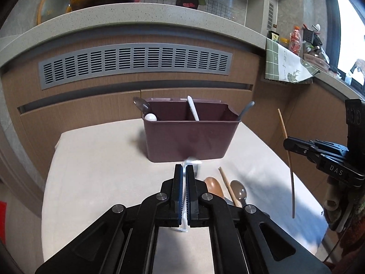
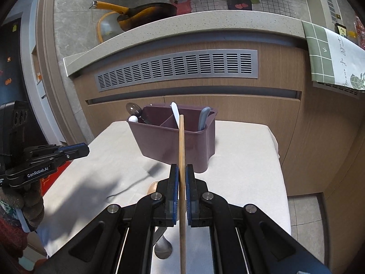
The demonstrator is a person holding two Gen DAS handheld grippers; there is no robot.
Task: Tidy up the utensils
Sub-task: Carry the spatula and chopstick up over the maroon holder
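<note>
A maroon utensil caddy (image 1: 189, 137) (image 2: 173, 146) with compartments stands at the far side of the cloth-covered table (image 1: 95, 171). It holds a metal spoon (image 1: 140, 105), a white spoon (image 1: 151, 117), a white handle (image 1: 192, 108) and a grey handle (image 1: 246, 109). My left gripper (image 1: 184, 167) (image 2: 85, 151) is shut on a thin clear plastic utensil (image 1: 191, 161), raised above the table. To its right, my right gripper (image 2: 181, 167) (image 1: 288, 142) is shut on a wooden chopstick (image 2: 181, 141) (image 1: 290, 171) held nearly upright. Loose on the table lie a wooden spoon (image 1: 213, 186), another chopstick (image 1: 228, 189) and a metal spoon (image 1: 238, 191) (image 2: 163, 248).
Behind the table stands a wooden cabinet front with a grey vent grille (image 1: 136, 64). A speckled counter (image 2: 182, 20) above it carries a dark pan with a yellow handle (image 2: 146, 11). A green checked cloth (image 2: 330, 57) hangs off the counter at right. The table's right edge drops to tiled floor (image 2: 303, 217).
</note>
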